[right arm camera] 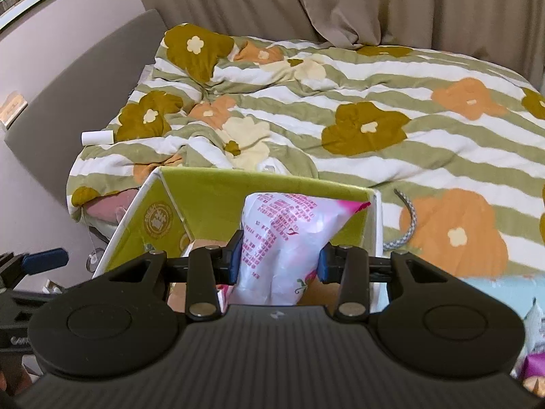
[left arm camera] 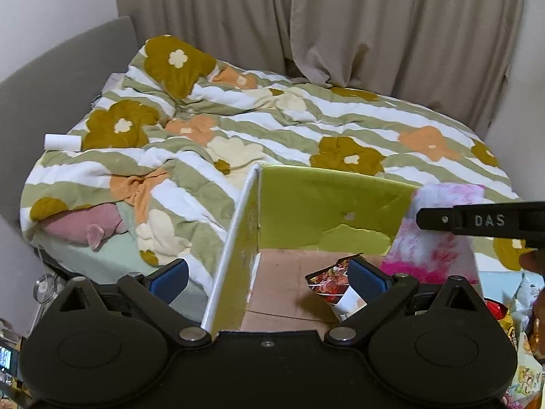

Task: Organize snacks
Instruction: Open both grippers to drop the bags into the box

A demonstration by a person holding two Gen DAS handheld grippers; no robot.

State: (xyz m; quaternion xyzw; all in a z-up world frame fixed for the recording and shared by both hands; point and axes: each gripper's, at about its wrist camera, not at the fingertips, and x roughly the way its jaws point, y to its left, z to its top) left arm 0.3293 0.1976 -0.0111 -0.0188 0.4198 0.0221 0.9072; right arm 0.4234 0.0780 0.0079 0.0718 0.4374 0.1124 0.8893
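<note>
Pink-and-white plastic, that's the snack bag [right arm camera: 279,238], pinched between the blue pads [right arm camera: 234,262] of the right tool [right arm camera: 279,259] and hanging over the open green box [right arm camera: 204,197], near its right wall. From the left wrist view the same bag [left arm camera: 439,238] shows at the box's right edge, with the right tool's black finger [left arm camera: 477,221] across it. Down on the brown cardboard floor of the box [left arm camera: 333,211] lies a dark snack packet [left arm camera: 332,281], close to the near side. The left tool [left arm camera: 269,277] is spread wide, straddling the box's left wall: one blue pad [left arm camera: 170,277] outside, the other [left arm camera: 366,277] inside, just beside the dark packet. More snack wrappers [left arm camera: 521,310] are heaped at the near right. Behind the box, a bed with a flowered striped quilt [right arm camera: 340,102], a white roll [right arm camera: 97,137] at its left edge, and beige curtains [left arm camera: 306,17] at the far side.
</note>
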